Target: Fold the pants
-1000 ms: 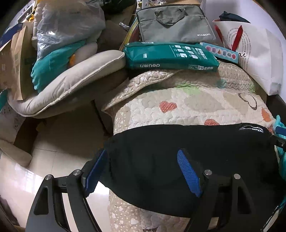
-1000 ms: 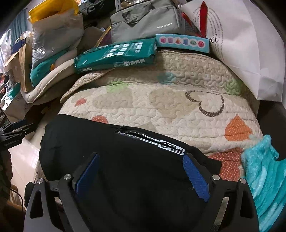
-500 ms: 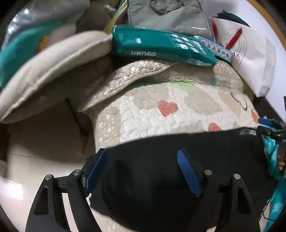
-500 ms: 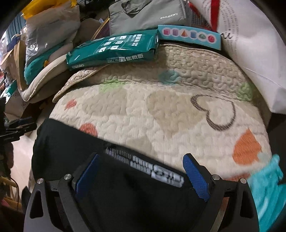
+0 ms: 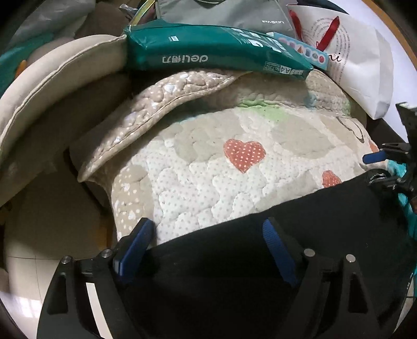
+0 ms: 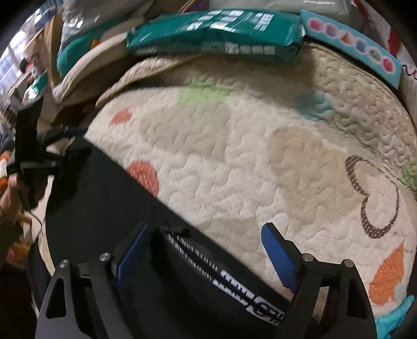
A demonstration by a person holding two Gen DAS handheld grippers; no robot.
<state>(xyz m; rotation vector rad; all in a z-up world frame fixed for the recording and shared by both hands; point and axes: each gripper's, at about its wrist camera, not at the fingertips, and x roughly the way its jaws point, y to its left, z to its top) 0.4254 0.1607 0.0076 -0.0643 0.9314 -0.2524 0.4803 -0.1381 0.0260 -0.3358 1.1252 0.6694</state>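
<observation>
Black pants (image 5: 299,234) lie across the near edge of a quilted heart-pattern cover (image 5: 208,169). My left gripper (image 5: 206,234) is open, its blue-padded jaws spread over the pants' left end. My right gripper (image 6: 208,240) is open over the pants' (image 6: 117,198) right end, where a white-lettered label (image 6: 234,276) shows. The right gripper also shows at the right edge of the left wrist view (image 5: 391,169); the left gripper shows at the left edge of the right wrist view (image 6: 34,161). Neither pinches cloth that I can see.
At the back of the cover lie a green A4 paper pack (image 5: 208,52), a grey laptop bag (image 5: 221,13), a light-blue shape box (image 6: 351,49) and a white paper bag (image 5: 365,67). A beige cushion (image 5: 52,86) is at the left, tiled floor (image 5: 39,221) below it. A turquoise fleece (image 6: 391,318) lies at the right.
Both grippers have moved forward and lower toward the quilt; the pants' far edge now sits nearer the fingertips, with more quilt showing. Jaws stay spread.
</observation>
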